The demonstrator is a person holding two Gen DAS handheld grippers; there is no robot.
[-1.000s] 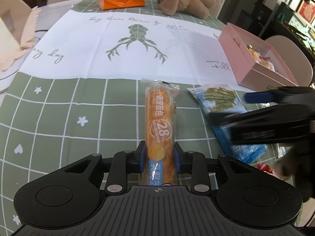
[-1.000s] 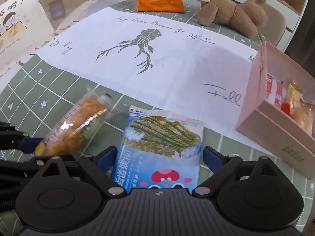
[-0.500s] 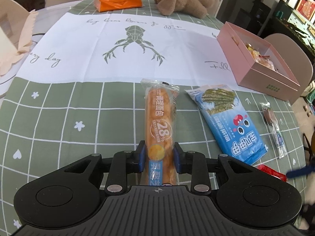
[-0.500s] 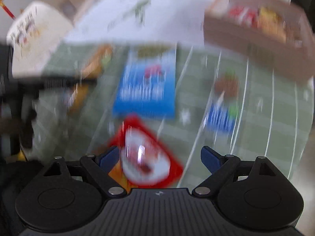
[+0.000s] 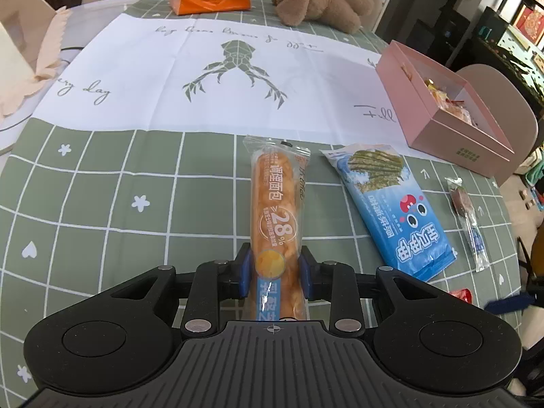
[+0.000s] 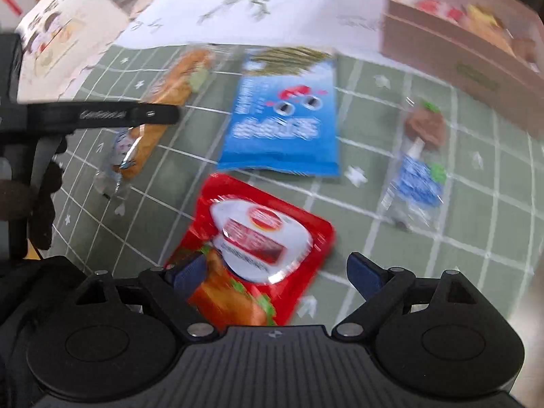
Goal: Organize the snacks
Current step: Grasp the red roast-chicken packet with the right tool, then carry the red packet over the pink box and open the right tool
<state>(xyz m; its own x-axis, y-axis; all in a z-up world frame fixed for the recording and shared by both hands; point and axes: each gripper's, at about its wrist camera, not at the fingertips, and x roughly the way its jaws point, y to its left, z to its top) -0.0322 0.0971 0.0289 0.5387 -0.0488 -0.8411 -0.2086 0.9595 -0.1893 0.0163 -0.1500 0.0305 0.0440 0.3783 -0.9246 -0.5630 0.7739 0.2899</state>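
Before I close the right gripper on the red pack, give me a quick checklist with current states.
1. Right gripper open: ok, jaws stand wide.
2. Red pack between its jaws: ok, though it lies off-centre, nearer the left finger.
3. Pads touching the red pack: cannot tell, the right wrist view is blurred.
4. Left gripper holding the bread stick: ok, shut on its near end.
5. Blue pack out of the jaws' way: ok, it lies beyond the red pack.
6. Pink box open to take snacks: ok, no lid on it, some snacks already inside.
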